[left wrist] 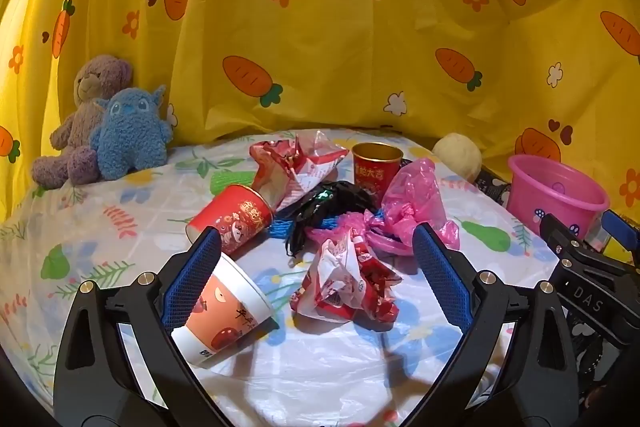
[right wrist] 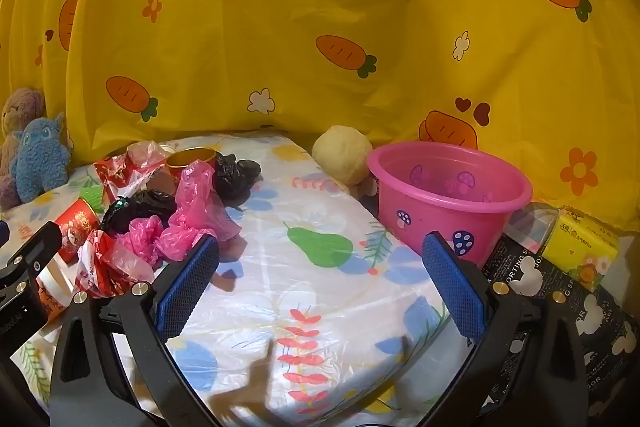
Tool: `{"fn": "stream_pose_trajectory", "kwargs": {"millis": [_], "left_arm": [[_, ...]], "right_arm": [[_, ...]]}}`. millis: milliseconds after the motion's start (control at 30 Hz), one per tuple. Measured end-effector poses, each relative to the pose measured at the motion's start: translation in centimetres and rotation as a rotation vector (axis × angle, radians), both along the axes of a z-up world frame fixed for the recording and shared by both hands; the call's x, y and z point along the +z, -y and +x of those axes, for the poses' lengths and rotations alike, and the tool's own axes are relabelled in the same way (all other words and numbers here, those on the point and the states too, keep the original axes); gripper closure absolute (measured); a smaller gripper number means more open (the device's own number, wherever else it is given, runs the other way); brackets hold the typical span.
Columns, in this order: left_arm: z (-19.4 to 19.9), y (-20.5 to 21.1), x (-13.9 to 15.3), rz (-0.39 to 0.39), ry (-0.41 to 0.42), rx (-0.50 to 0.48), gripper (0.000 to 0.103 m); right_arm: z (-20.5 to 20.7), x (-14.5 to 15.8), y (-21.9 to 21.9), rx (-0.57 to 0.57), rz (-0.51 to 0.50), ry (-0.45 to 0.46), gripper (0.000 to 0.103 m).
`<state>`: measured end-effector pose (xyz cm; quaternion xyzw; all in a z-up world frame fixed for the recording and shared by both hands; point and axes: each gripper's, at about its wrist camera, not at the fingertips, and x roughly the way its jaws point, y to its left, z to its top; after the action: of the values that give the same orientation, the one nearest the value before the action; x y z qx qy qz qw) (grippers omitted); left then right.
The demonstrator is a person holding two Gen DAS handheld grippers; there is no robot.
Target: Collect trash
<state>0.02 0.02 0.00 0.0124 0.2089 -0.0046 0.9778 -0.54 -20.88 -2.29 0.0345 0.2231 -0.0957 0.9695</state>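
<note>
Trash lies heaped on a floral cloth. Nearest to my open left gripper (left wrist: 320,291) are a tipped white-and-orange paper cup (left wrist: 224,315), against its left finger, and a crumpled red-and-white wrapper (left wrist: 348,279) between the fingers, untouched. Behind them lie a tipped red cup (left wrist: 236,215), a black bag (left wrist: 332,203), a pink plastic bag (left wrist: 412,203), an upright red-and-gold cup (left wrist: 376,167) and another wrapper (left wrist: 296,163). My open right gripper (right wrist: 320,283) hovers over bare cloth, with the pink bag (right wrist: 192,211) to its left and a pink bucket (right wrist: 448,195) to its right.
Two plush toys (left wrist: 104,131) sit at the back left against a yellow carrot-print curtain (left wrist: 320,27). A cream ball (right wrist: 344,153) lies beside the bucket. A yellow tissue pack (right wrist: 580,247) and a black printed bag (right wrist: 560,307) lie at the right edge.
</note>
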Motion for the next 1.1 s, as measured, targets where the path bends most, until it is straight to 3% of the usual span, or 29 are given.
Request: {"fn": "stream_pose_trajectory", "kwargs": {"millis": [1100], "left_arm": [[0.21, 0.03, -0.13, -0.033, 0.002, -0.013, 0.007]], "right_arm": [[0.06, 0.43, 0.13, -0.003, 0.002, 0.018, 0.005]]}}
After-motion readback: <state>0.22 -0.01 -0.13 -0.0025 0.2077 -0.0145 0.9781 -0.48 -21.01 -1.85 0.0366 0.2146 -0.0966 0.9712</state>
